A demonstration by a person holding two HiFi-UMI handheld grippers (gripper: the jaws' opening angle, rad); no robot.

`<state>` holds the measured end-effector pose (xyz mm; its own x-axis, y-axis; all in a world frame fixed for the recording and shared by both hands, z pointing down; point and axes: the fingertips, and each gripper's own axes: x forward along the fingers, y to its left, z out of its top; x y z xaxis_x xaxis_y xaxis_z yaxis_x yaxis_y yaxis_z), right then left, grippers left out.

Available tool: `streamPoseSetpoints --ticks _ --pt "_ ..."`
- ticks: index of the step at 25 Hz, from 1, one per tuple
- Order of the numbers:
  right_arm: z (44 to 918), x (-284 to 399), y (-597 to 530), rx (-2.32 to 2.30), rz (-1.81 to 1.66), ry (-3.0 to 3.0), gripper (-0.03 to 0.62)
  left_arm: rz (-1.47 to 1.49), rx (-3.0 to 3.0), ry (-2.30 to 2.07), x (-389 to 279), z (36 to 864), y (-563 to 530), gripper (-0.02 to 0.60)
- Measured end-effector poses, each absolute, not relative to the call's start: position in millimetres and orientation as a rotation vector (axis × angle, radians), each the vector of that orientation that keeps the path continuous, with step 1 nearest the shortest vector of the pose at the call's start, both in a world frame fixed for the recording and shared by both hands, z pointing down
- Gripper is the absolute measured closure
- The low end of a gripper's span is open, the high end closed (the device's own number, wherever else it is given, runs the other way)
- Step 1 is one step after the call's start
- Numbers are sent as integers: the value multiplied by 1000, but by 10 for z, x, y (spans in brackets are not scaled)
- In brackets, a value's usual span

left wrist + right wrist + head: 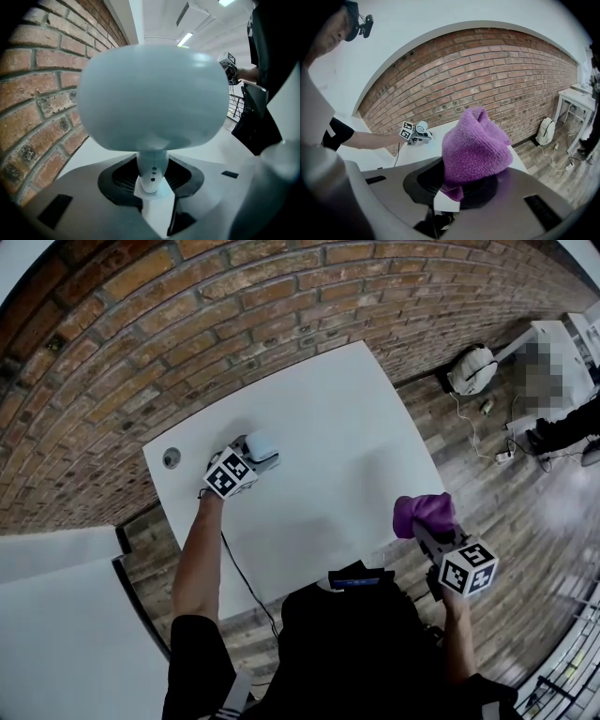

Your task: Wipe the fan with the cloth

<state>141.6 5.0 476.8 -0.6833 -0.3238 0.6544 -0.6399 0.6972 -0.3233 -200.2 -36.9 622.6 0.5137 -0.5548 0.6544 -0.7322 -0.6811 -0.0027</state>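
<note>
Small pale fan [262,445] stands on the white surface [347,418], on the brick wall [234,315] side. Left gripper [248,458] is clamped on the fan's stem just under the round head, steadying it. Purple cloth [424,513] is bunched and pinched in the right gripper [429,531], well apart from the fan, out past the surface's near edge. Wipe not begun. Best bet: hold the stem firm, bring the cloth to the head, light pressure, sweep round the shell, don't tip it.

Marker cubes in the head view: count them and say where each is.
2. One marker cube rides the left gripper at the fan on the table; the other rides the right gripper, holding the purple cloth.
</note>
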Motion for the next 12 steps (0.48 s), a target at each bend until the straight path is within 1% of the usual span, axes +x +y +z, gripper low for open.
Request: streamPoseSetpoints --ticks 3,4,5,6,7,9,10,11,12 --pt "4768 1409 50 728 741 -2336 528 916 2494 -1091 -2001 6215 -377 425" --pt "4763 1402 48 724 742 -2337 528 912 2496 -1108 -2011 6211 -387 384" --pt "4757 1397 43 720 744 -2339 528 910 2496 -1129 -2027 6208 -397 298" --pt "4753 1392 35 716 747 -2342 528 911 2493 -1149 -2047 6206 -400 258" --pt "4751 1387 25 712 752 -2348 528 917 2486 -1169 -2074 6204 -387 233" --pt "4763 1369 2 703 778 -2365 528 906 2451 -1245 -2157 6165 -315 213" --pt "4774 1353 -13 697 799 -2376 528 855 2415 -1320 -2218 6118 -252 212" --pt "4786 1332 -30 688 829 -2390 528 753 2358 -1423 -2295 6053 -159 212" --pt "4799 1309 -52 676 869 -2406 528 584 2273 -1544 -2378 5969 -24 212"
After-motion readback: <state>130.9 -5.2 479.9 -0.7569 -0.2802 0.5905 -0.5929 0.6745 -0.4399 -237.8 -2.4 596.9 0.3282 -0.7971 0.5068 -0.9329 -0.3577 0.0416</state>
